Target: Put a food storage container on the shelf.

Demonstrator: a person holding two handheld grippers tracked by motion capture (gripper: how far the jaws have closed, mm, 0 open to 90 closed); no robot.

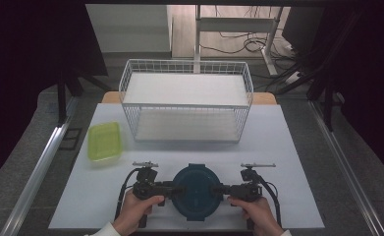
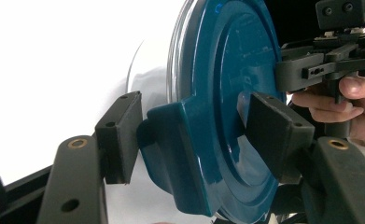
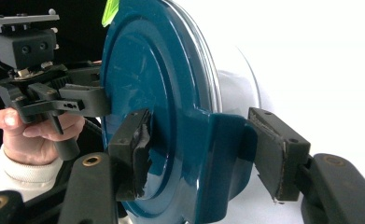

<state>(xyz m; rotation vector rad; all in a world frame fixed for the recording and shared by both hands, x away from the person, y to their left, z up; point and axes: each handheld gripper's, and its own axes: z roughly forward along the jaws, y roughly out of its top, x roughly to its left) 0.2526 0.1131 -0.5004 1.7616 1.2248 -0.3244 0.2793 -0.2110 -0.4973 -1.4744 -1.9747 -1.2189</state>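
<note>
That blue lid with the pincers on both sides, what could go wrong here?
1. The left gripper straddles one latch, but a gap shows at its outer pad, so it may slip.
2. The right gripper also shows a gap beside its latch; uneven closing could nudge the lid and its clear container sideways.
3. The container sits near the table edge, so a pull could drag it off.

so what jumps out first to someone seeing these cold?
The round dark-teal plastic lid on a clear container at the table's near edge, with the left tool and right tool each straddling a side latch tab. Behind it, across the middle of the table, stands a white wire basket. A lime-green rectangular plastic tray lies at the left.
</note>
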